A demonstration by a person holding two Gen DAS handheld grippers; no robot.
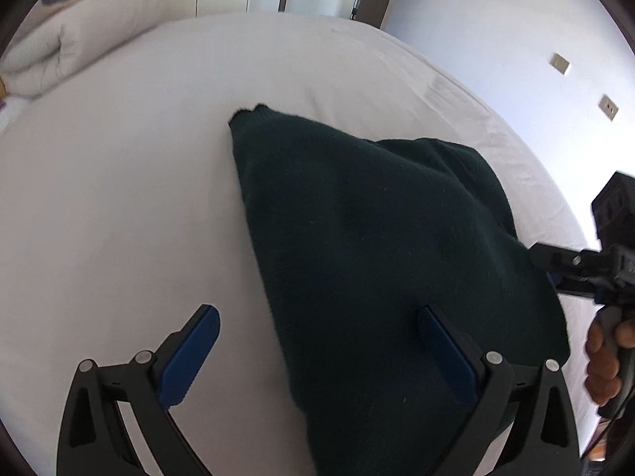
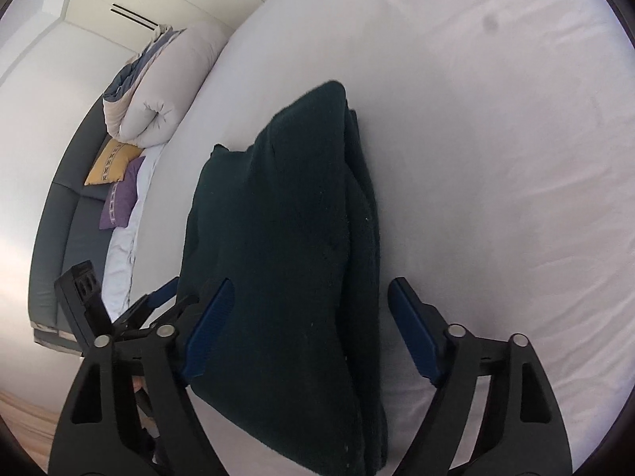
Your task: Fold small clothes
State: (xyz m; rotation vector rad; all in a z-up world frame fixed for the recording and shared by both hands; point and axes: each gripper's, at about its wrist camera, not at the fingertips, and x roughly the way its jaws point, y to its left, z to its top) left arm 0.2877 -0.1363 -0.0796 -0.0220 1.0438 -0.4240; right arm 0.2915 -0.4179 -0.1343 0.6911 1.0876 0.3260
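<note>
While both tools hover over it, the dark green knit garment [image 1: 369, 246] lies folded in a thick stack on the white bed sheet [image 1: 119, 198], nearer the bed's right-hand edge as the left wrist view shows it.

Left gripper [image 1: 317, 353]: jaws spread wide, nothing held; one blue pad over bare sheet, the other over the cloth, neither pressing.

Right gripper [image 2: 309, 333]: jaws apart, straddling the stack's near end without visibly pinching it; empty.

Hazards, as judged: the layered side edge [image 2: 357, 206] looks loose, so a pad dragging across it could peel the top layer back. Closing on one layer only would likely lift and undo the fold. With the two tools close together at the stack's near end, they could knock each other.

Clearance: broad open sheet beyond and to the left of the garment. A rolled duvet [image 2: 166, 87] and cushions [image 2: 115, 162] sit well apart by the wall. Bed edge near on the right side.
</note>
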